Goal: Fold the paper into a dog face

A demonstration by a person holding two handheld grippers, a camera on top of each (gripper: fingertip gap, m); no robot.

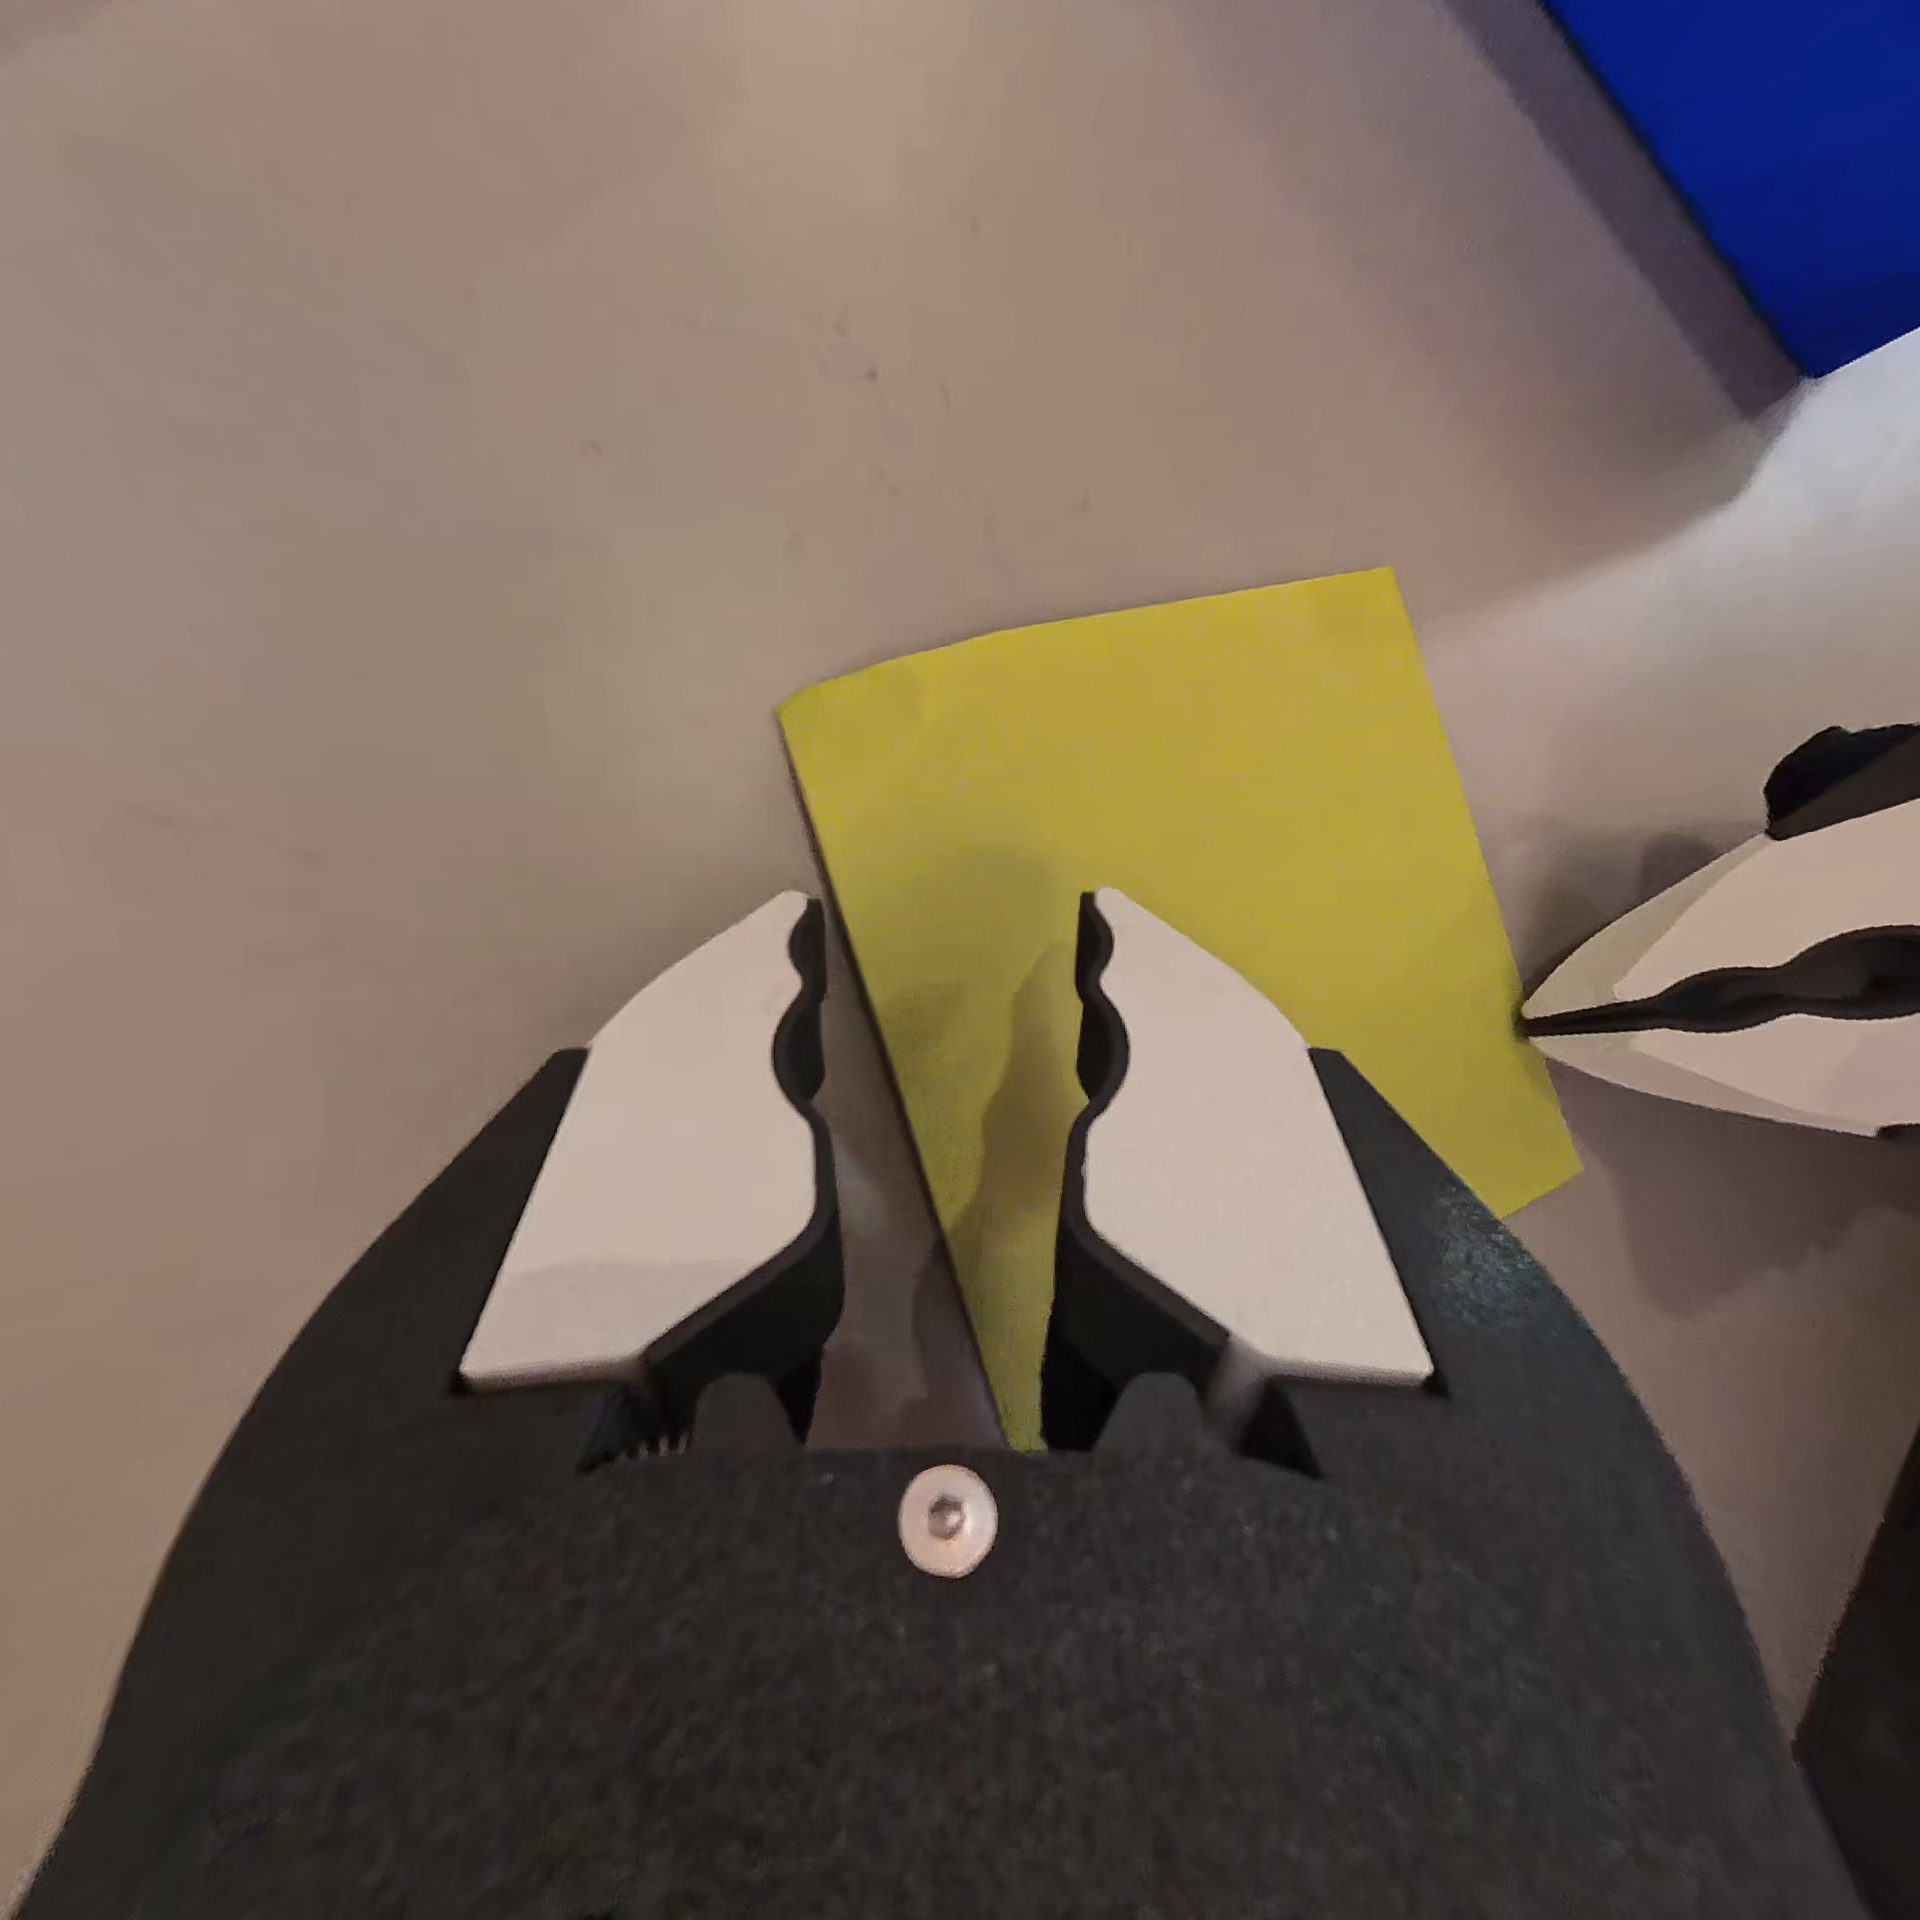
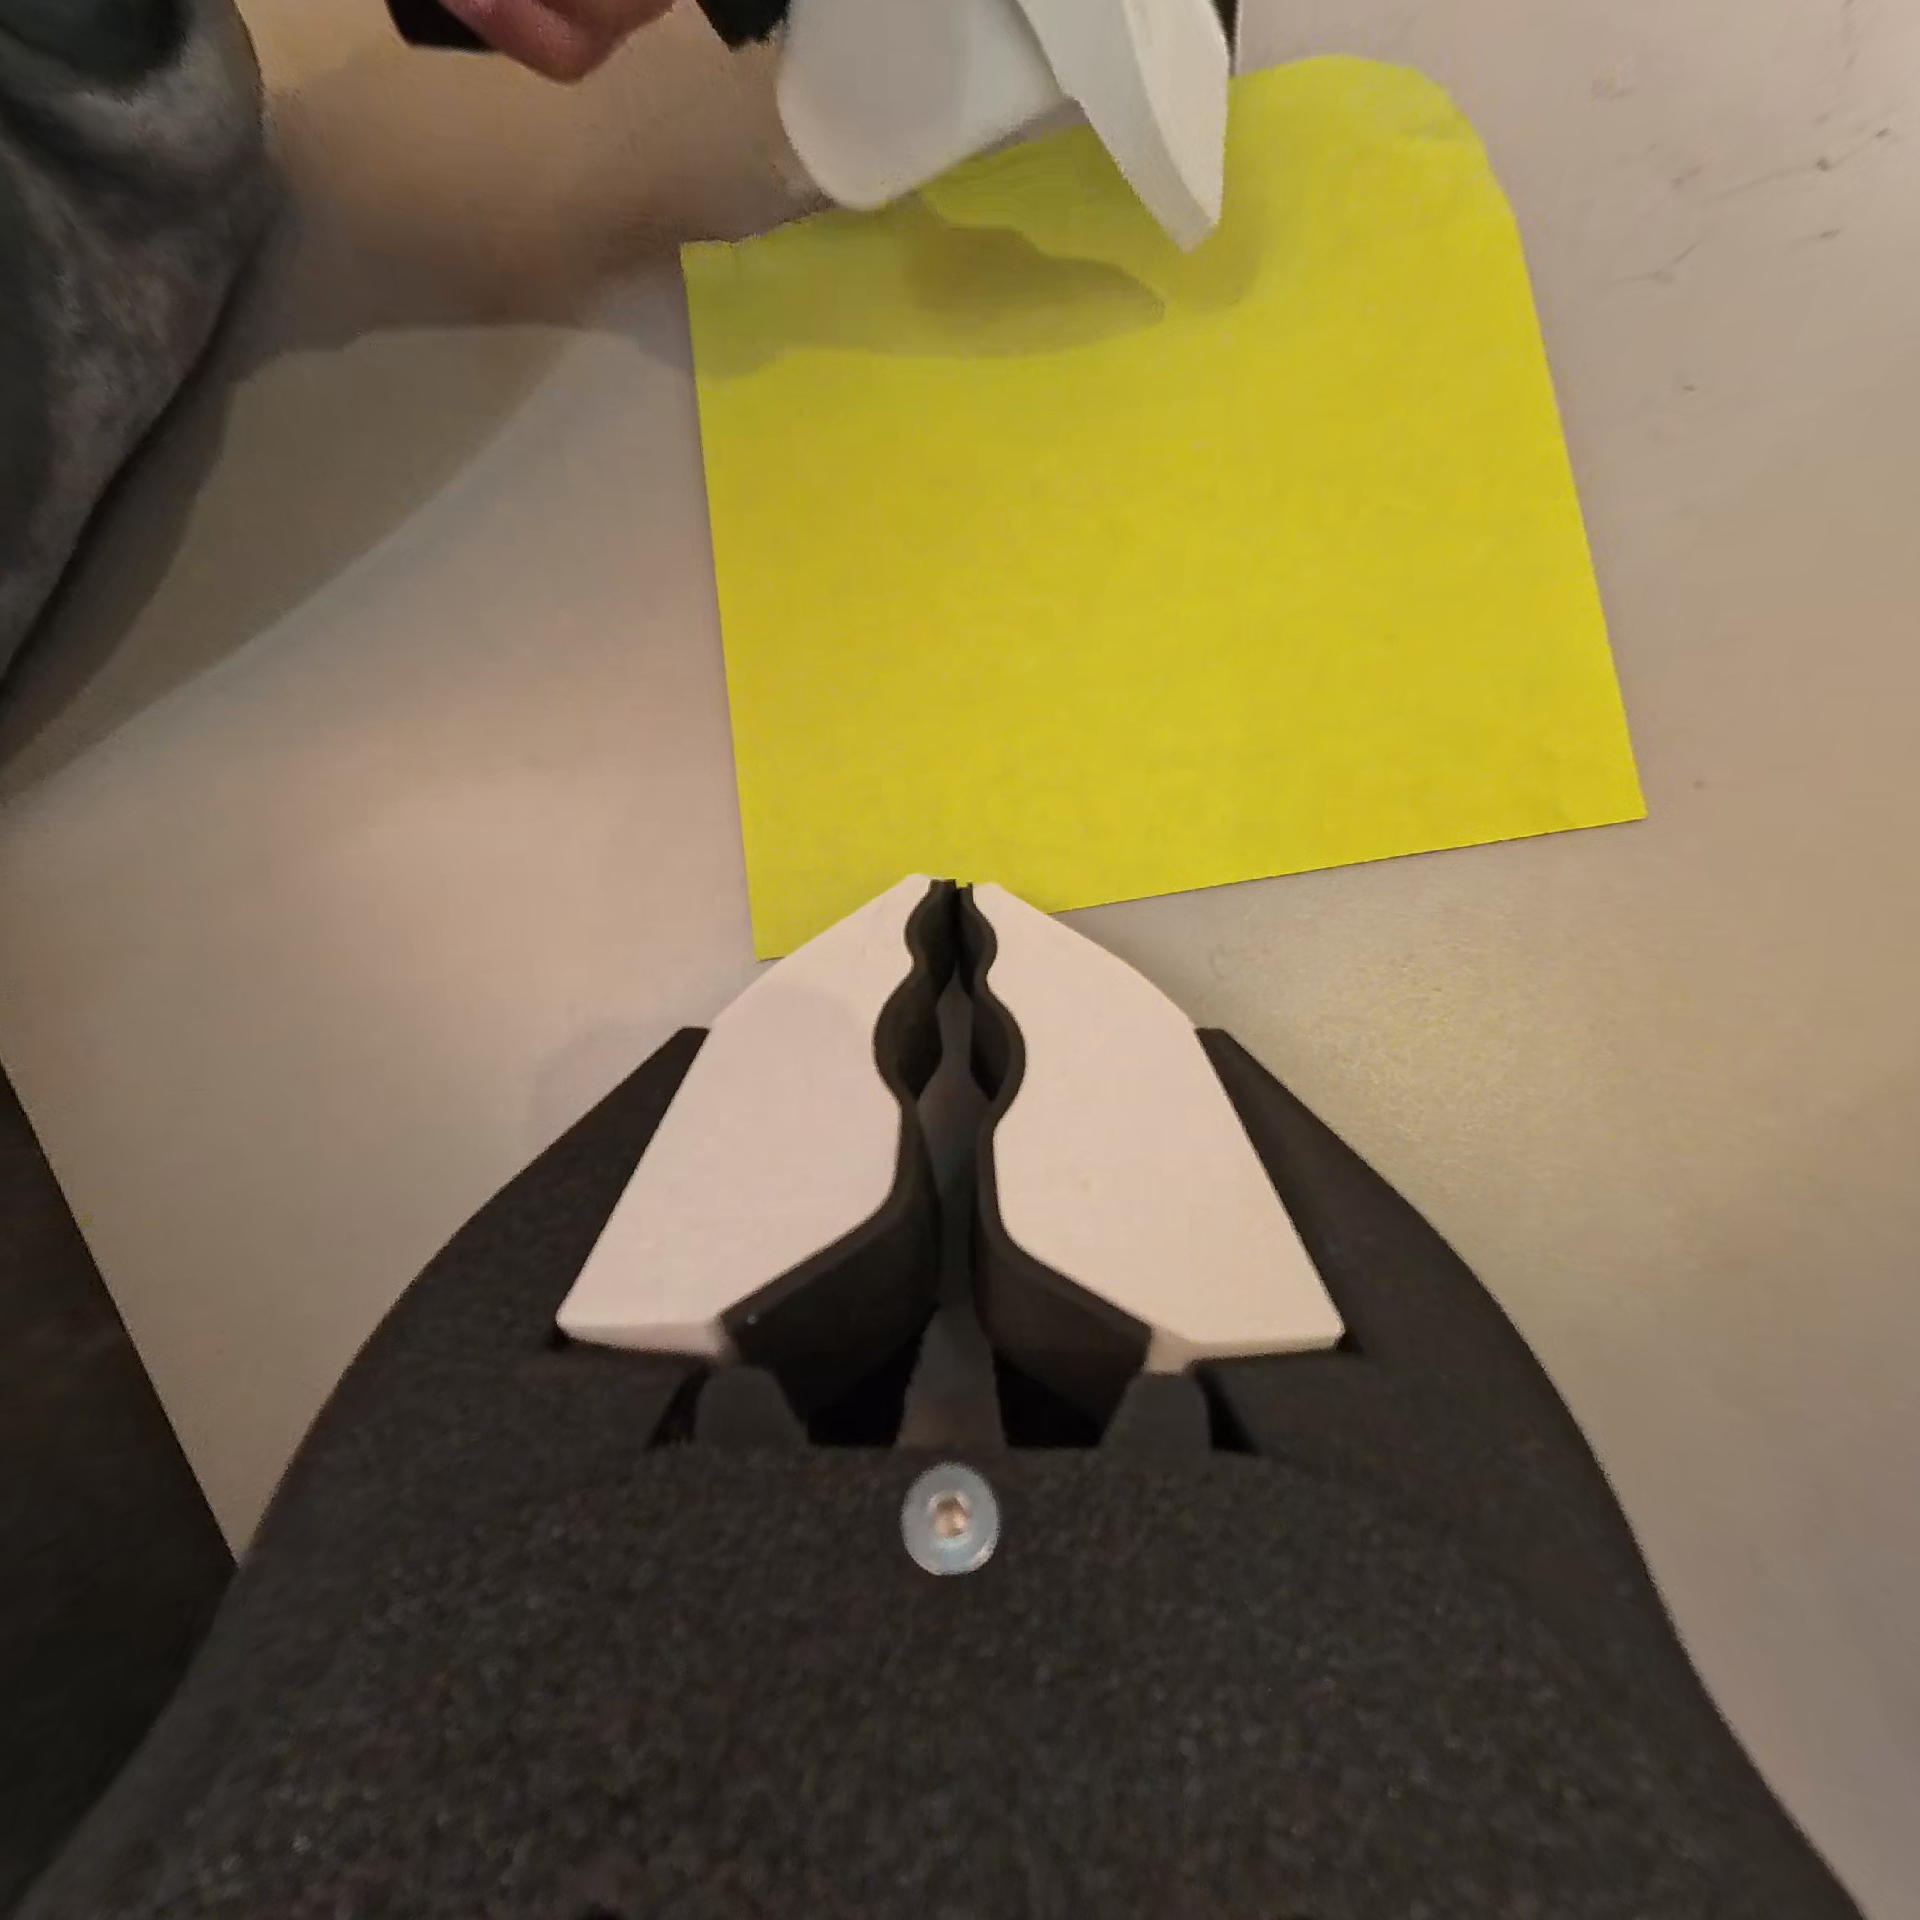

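Note:
A square yellow paper lies flat on the beige table; its far right corner looks curled up. It also shows in the left wrist view. My left gripper is open and empty, with one finger over the paper's left edge and one over the sheet. In the right wrist view it hangs above the paper's far edge. My right gripper is shut, its tips touching the paper's near edge. In the left wrist view it meets the paper's right edge. I cannot tell whether it pinches the sheet.
A person's grey sleeve and hand are at the upper left of the right wrist view. The table's dark edge runs at the lower left. A blue surface lies beyond the table's far side.

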